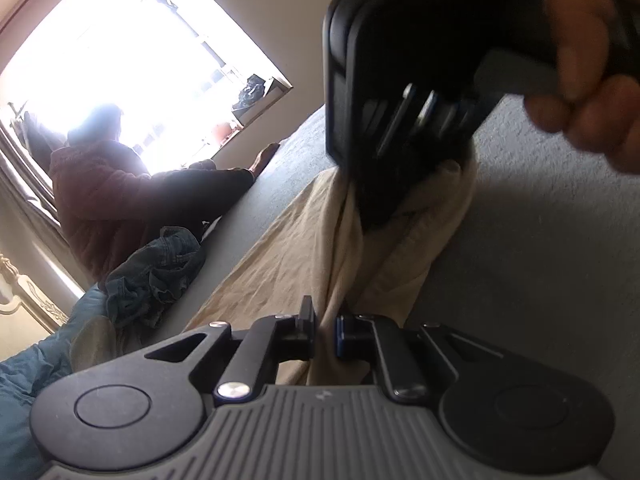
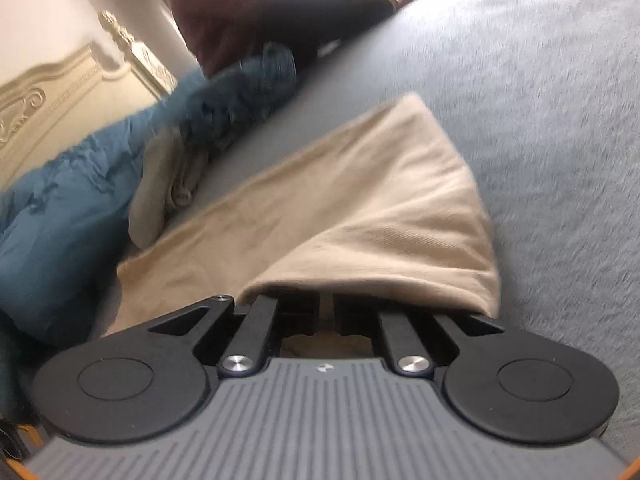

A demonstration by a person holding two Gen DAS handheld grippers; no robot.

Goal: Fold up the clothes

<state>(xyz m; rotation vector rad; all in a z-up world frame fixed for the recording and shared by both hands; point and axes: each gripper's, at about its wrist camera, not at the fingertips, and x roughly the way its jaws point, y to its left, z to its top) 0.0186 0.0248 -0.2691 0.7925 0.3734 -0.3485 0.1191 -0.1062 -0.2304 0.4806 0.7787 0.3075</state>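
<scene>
A beige garment [image 1: 320,240] lies stretched across a grey-blue bed cover [image 1: 540,260], one end lifted off it. In the left wrist view, the left gripper [image 1: 325,330] has its two black fingers drawn narrow on a gathered fold of this cloth, which rises between them. Ahead, the right gripper [image 1: 380,208], blurred and held by a hand [image 1: 592,80], pinches the far raised end of the same garment, blocking much of the upper right of the view. In the right wrist view, the beige cloth drapes over the right gripper's fingers and hides their tips; they stand close together with fabric showing in the gap. To the left on the bed sit a crumpled denim piece [image 1: 160,268], a small olive-grey cloth [image 2: 160,184] and a rumpled teal blanket [image 2: 60,220]. Behind them a seated person in a dark red top [image 1: 100,196] leans near a very bright window [image 1: 132,60]. A cream carved headboard [image 2: 60,100] stands at the left edge.
</scene>
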